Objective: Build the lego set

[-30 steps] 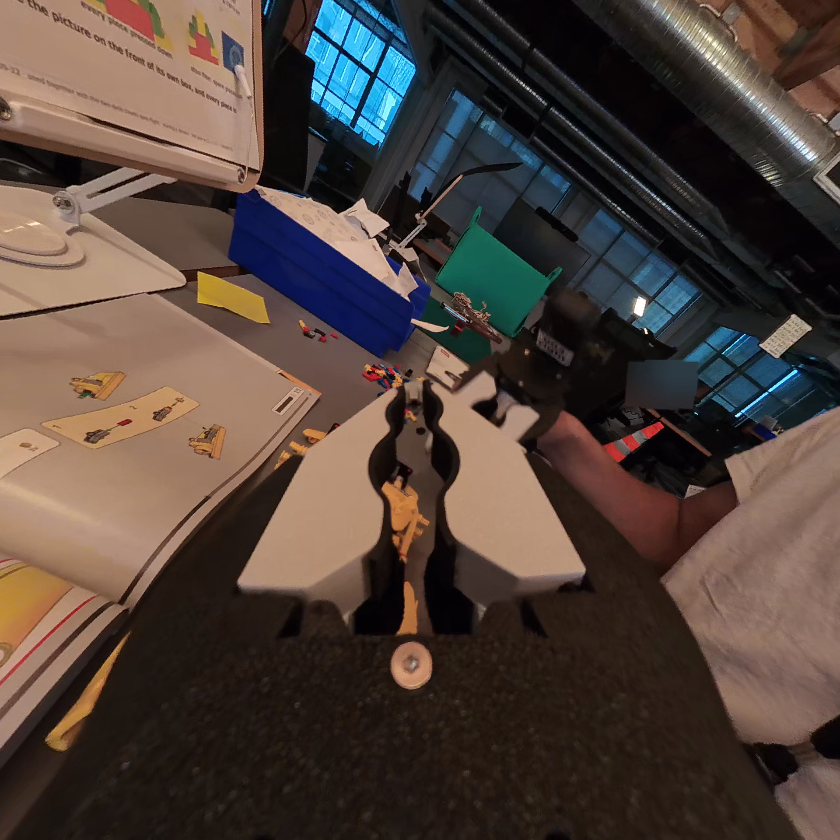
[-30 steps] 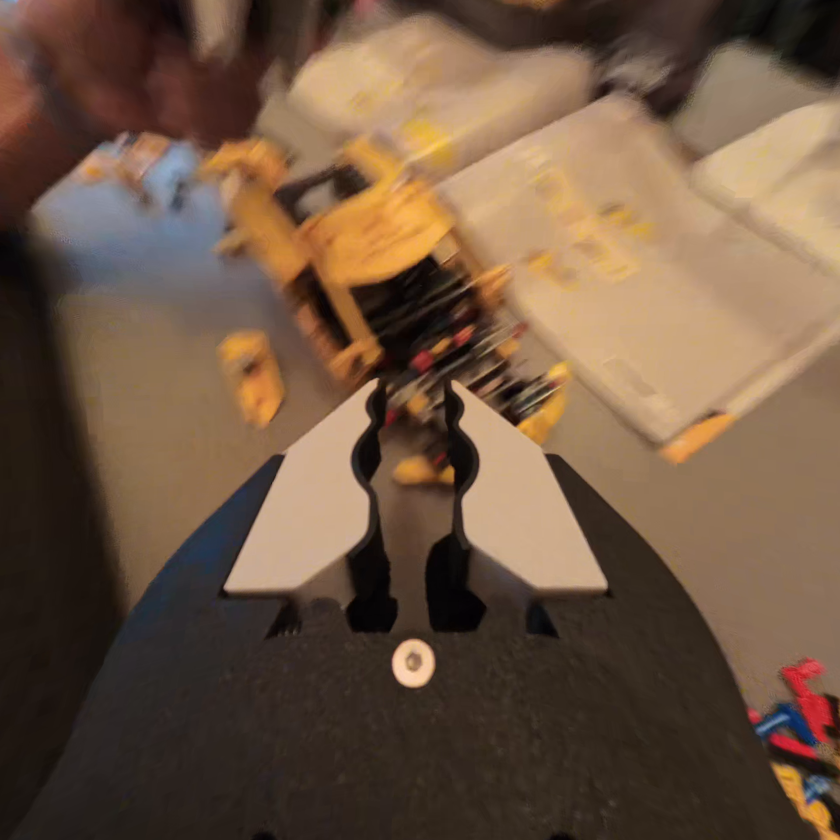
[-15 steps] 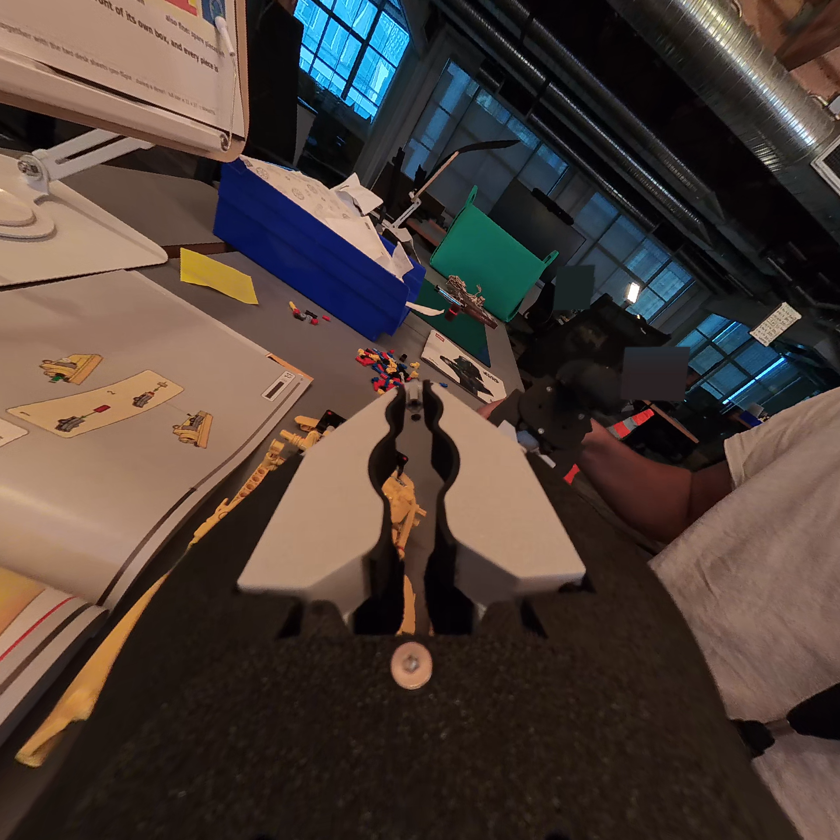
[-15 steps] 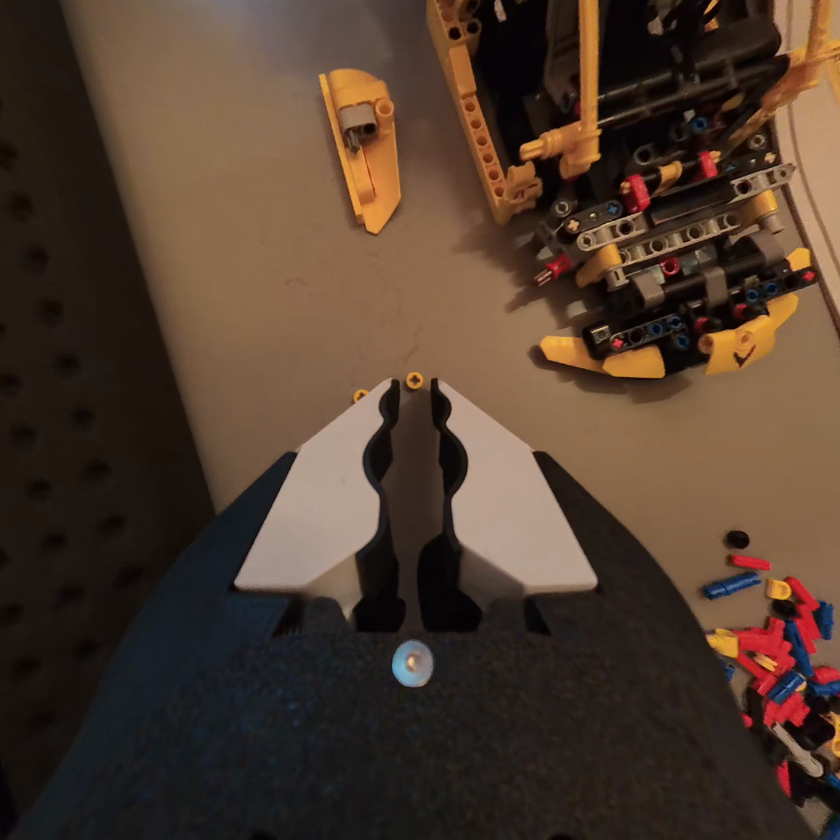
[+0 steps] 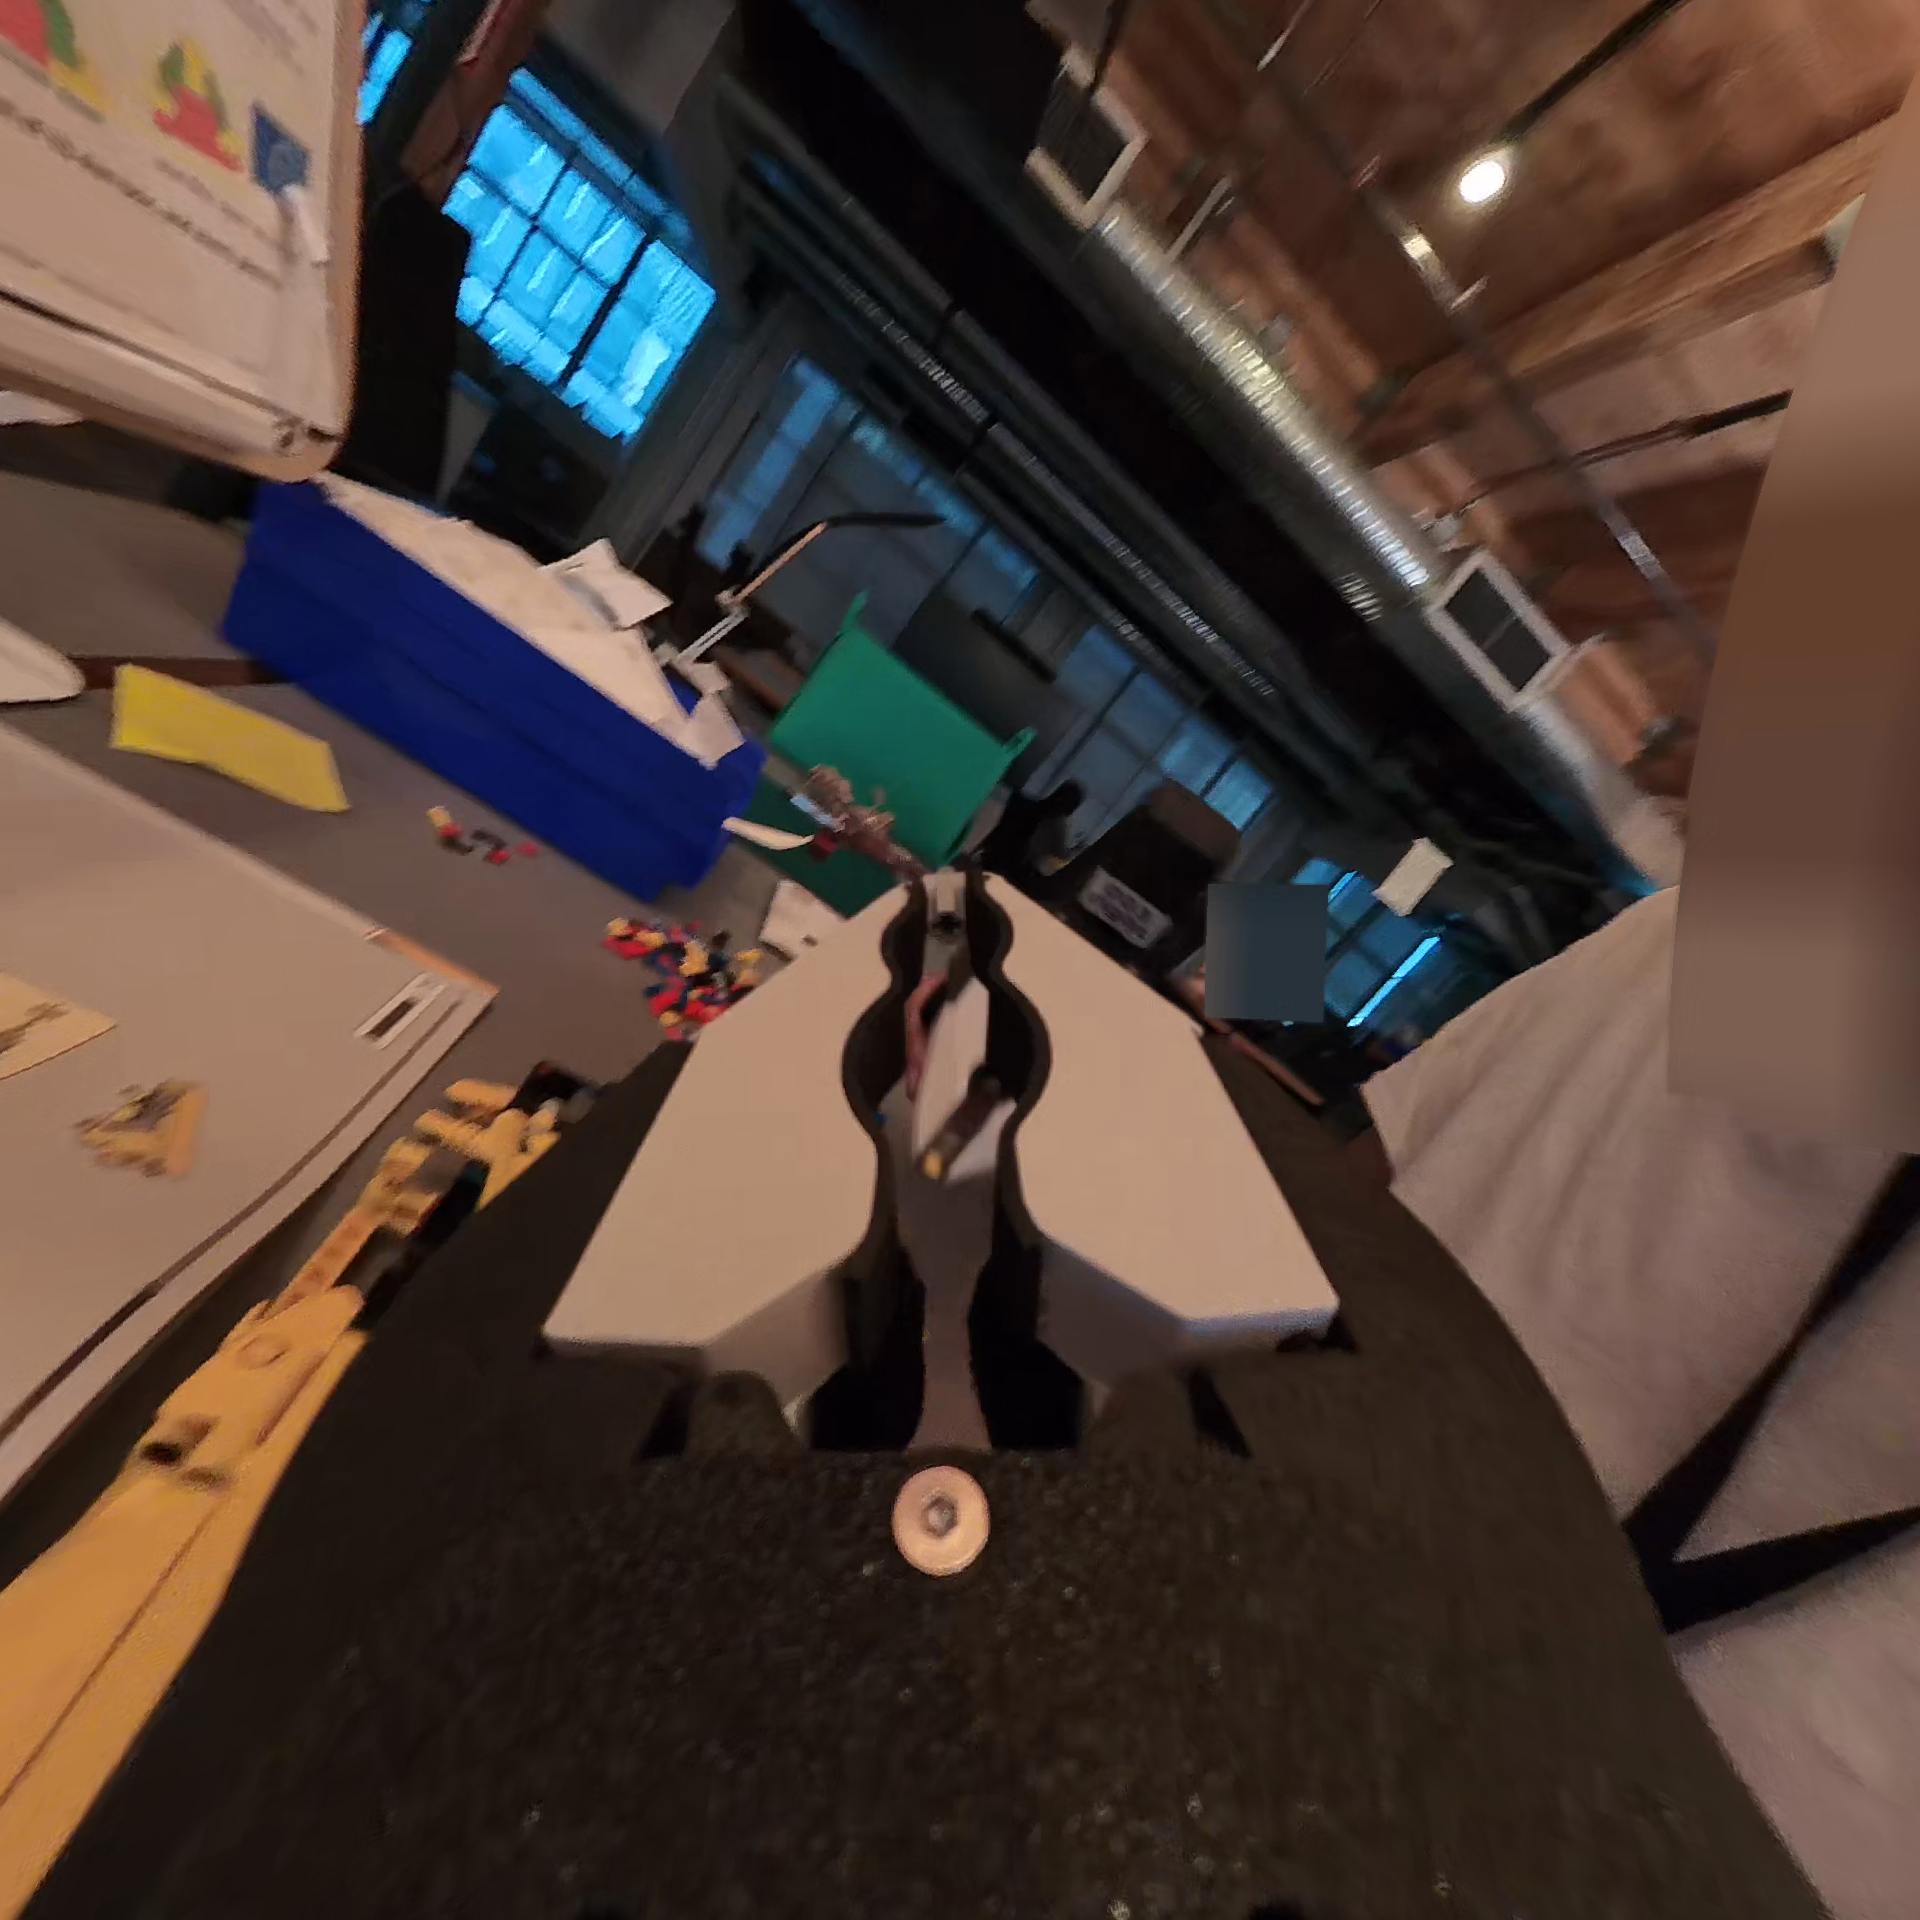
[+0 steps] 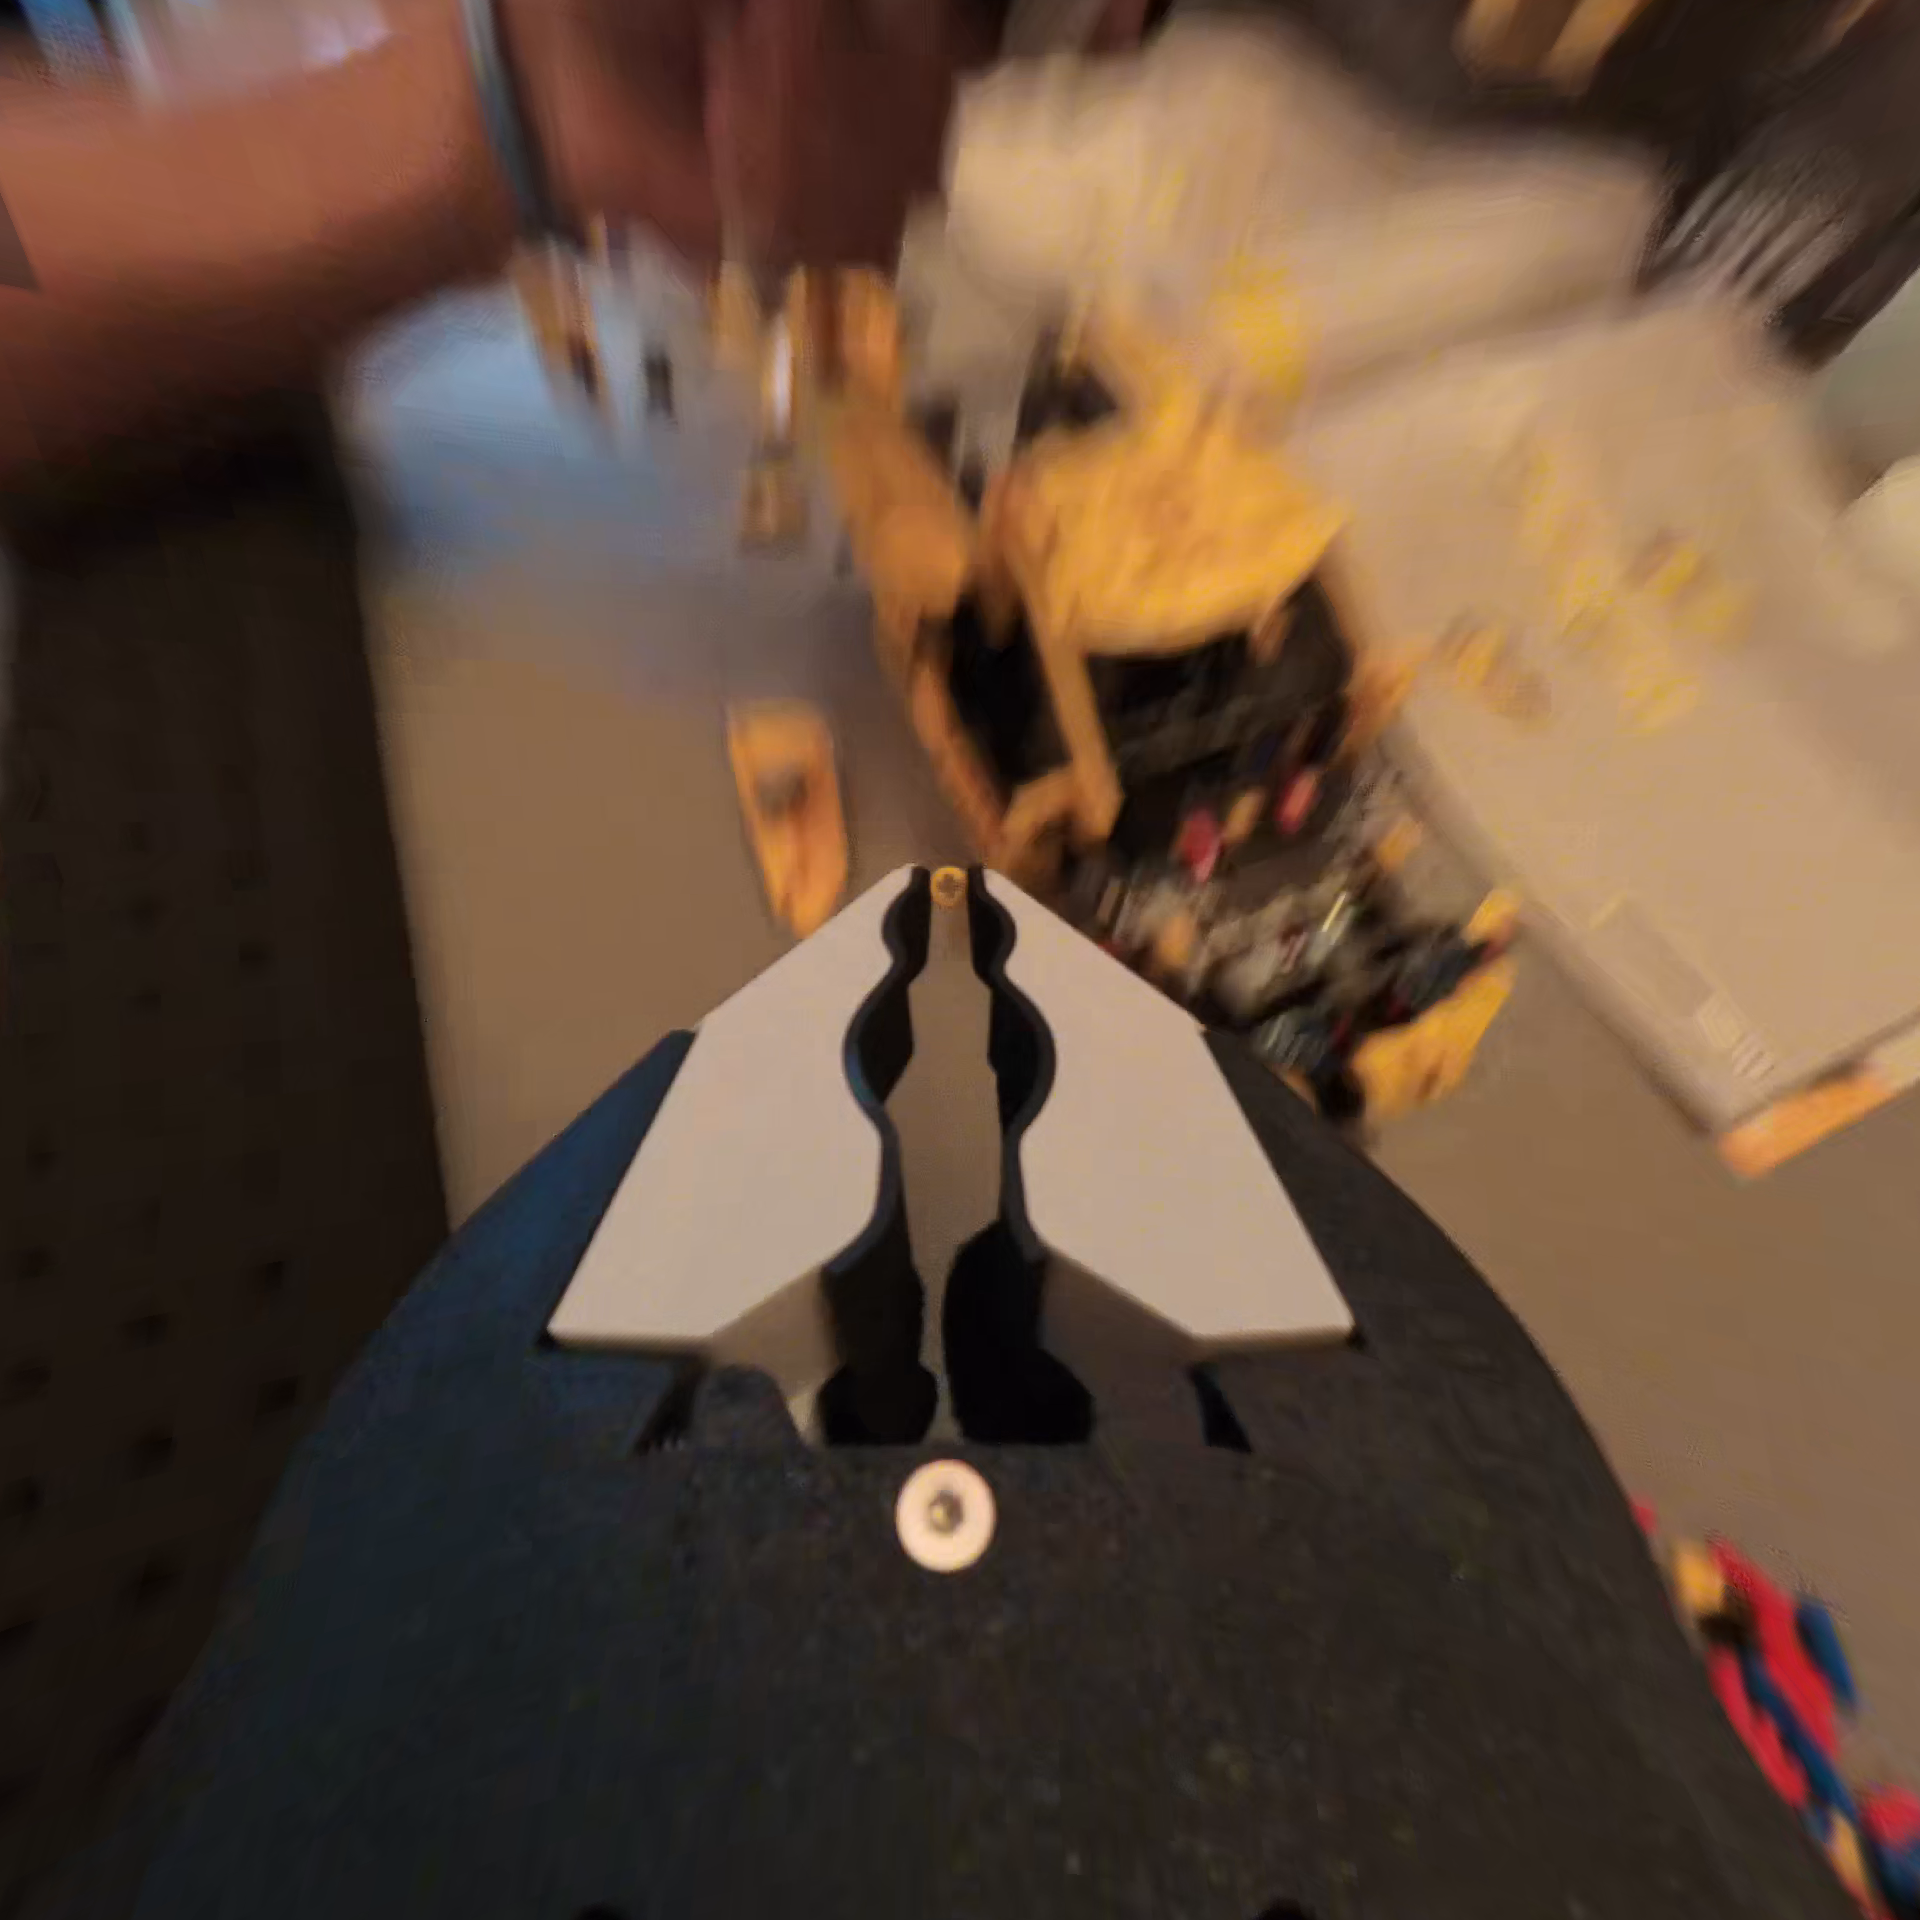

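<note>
- My right gripper (image 6: 945, 883) has its two fingers nearly together, pinching a tiny yellow peg (image 6: 945, 885) right at the tips.
- Beyond those tips and a little to the right sits the half-built yellow and black model (image 6: 1132, 675) on the grey table (image 6: 582, 935); the view is smeared by motion, so I cannot make out its details.
- Just left of the tips, lying flat on the table, is a loose yellow panel (image 6: 787, 805), apart from the model.
- Past the model on the right lies the open instruction booklet (image 6: 1621, 790), its near corner pointing toward my right finger's side.
- Low on the far right, beside the gripper body, I see a heap of red, blue and yellow small pieces (image 6: 1787, 1704).
- Up at the top left a person's forearm (image 6: 229, 260) crosses the view (too blurred to say more).
- My left gripper (image 5: 943, 902) shows its fingers drawn close with a narrow slit between them; something small and pale sits at the tips, yet I cannot tell whether it is gripped or merely behind them.
- Left of and below the left fingers a long yellow part of the model (image 5: 312, 1309) runs along beside the gripper body.
- Farther left is the booklet (image 5: 208, 1039), and ahead of the fingers to the left a scatter of coloured pieces (image 5: 686, 966).
- Behind those stand a blue bin (image 5: 468, 675) filled with papers and a green bin (image 5: 894, 748).
- A yellow sheet (image 5: 223, 738) lies on the table left of the blue bin.
</note>
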`<state>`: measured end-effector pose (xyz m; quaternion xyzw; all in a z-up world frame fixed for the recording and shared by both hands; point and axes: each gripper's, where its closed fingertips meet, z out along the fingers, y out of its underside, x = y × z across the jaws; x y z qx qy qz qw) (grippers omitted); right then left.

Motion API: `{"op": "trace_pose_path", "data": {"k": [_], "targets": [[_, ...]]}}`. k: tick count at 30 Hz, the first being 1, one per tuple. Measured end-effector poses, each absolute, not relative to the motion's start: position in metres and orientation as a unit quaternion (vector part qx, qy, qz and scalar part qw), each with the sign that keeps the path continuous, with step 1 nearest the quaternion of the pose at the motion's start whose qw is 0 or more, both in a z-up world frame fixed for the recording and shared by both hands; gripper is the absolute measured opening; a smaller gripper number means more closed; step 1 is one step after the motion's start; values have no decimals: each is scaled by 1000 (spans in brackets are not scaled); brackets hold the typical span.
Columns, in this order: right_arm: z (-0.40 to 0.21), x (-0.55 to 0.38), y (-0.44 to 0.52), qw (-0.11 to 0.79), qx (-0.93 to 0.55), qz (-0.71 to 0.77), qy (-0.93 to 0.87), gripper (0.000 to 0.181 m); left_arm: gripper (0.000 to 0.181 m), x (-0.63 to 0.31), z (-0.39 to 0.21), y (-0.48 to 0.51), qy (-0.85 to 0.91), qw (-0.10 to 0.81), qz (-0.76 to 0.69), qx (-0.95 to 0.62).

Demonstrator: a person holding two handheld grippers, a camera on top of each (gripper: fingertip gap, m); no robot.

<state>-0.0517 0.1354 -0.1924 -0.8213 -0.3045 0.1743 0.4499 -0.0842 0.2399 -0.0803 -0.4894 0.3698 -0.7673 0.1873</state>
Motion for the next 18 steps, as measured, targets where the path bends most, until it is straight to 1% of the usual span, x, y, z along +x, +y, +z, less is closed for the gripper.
{"op": "trace_pose_path", "data": {"k": [2, 3, 5, 7, 14, 18], "targets": [[-123, -54, 165, 573, -749, 241, -228, 5, 6, -86, -71, 235, 358, 180, -791, -462], [-93, -56, 174, 620, -705, 284, -198, 5, 6, -87, -67, 232, 352, 174, -802, -451], [-65, -62, 190, 665, -653, 311, -183, 4, 7, -87, -61, 226, 342, 160, -819, -432], [-62, -70, 201, 677, -641, 313, -182, 4, 6, -87, -56, 219, 337, 148, -831, -418], [-48, -68, 200, 664, -582, 459, -96, 4, 6, -83, -48, 205, 350, 160, -827, -409], [-52, -73, 201, 657, -588, 462, -97, 4, 6, -82, -45, 204, 346, 163, -828, -409]]}}
